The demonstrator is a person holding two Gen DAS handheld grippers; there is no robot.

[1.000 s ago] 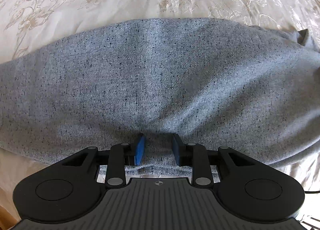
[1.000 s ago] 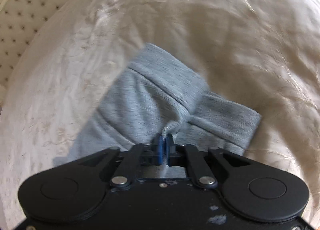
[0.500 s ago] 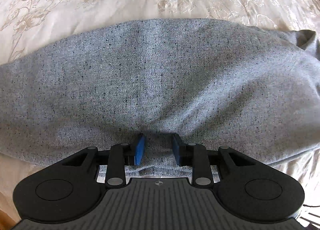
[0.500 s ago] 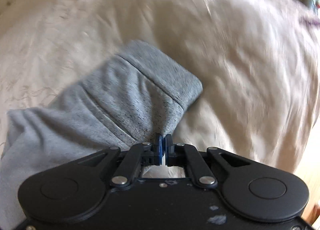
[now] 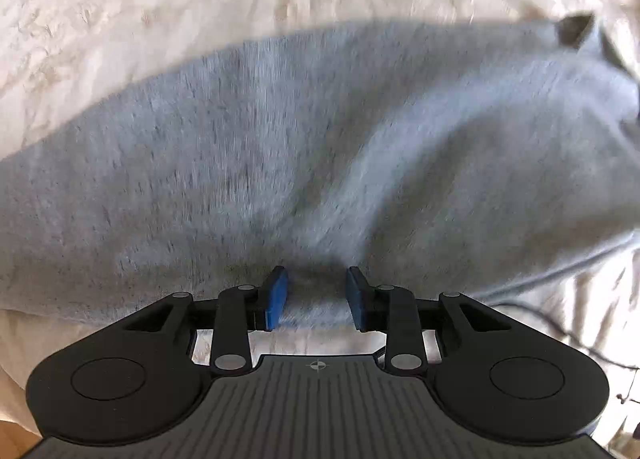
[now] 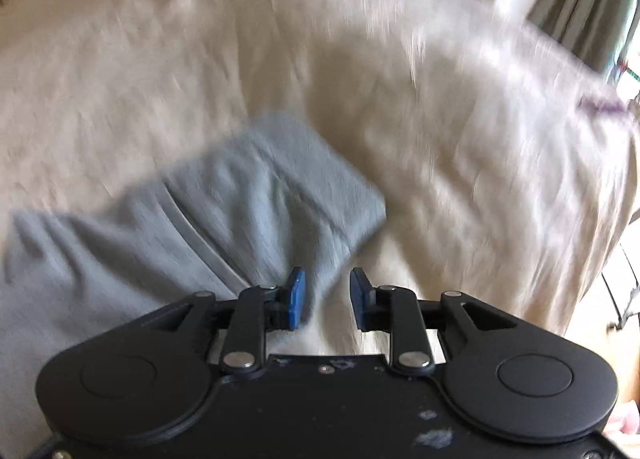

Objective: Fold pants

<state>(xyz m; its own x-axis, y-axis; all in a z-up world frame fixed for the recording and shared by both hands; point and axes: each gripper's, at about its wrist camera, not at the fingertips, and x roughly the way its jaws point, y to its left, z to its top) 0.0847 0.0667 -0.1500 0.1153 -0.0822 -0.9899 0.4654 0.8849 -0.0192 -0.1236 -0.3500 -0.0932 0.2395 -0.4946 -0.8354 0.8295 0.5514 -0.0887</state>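
Grey knitted pants (image 5: 304,147) lay on the cream bedspread (image 5: 160,11) of a bed, and I take the pants as the landmark for all places. In the left wrist view they stretched as one long band across the bedspread, with a soft ridge running through the cloth and a dark corner sticking up at the far right end. In the right wrist view one ribbed end of the pants (image 6: 248,195) lay flat on the bedspread (image 6: 460,139), a second layer of cloth under it, so at least one fold seemed to be made already.

The left claw (image 5: 316,295) stood at the near edge of the pants, its blue pads partly apart with cloth bunched between them; the picture was blurred, and I could not tell if the pads really pressed on the cloth. The right claw (image 6: 327,295) was at the near corner of the ribbed end. Its jaws had just been opening, and it was released: the gap between the pads showed mostly bedspread, with the edge of the pants just beside the left pad.

In my judgement the task was about in the middle. The pants were laid long and doubled, but the band was not yet folded short, and the ridge was not yet smoothed.
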